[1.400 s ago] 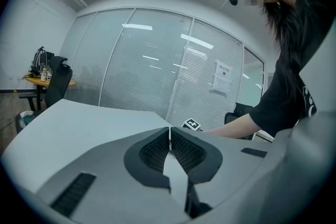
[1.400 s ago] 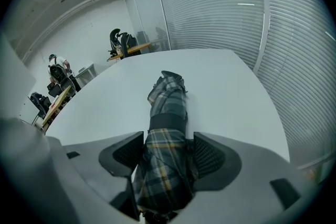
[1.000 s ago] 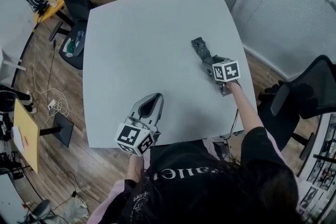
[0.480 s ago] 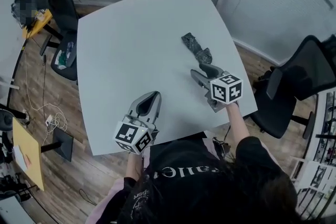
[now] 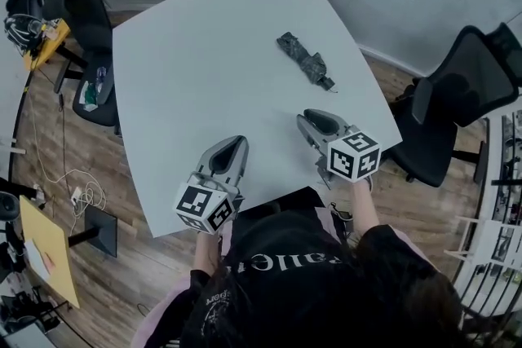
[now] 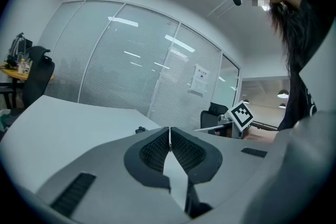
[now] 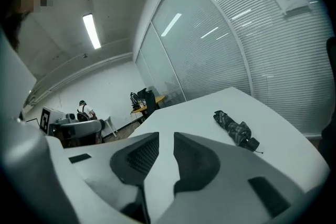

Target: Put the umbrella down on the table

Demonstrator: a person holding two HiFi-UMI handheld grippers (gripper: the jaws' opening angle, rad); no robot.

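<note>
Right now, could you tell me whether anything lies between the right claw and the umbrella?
Nothing visible does: only bare table separates the right claw, its jaws closing on nothing, from the umbrella lying on it.

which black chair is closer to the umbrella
The black chair off the table's right edge; the umbrella lies near that side, the other chair stands by the left edge.
</note>
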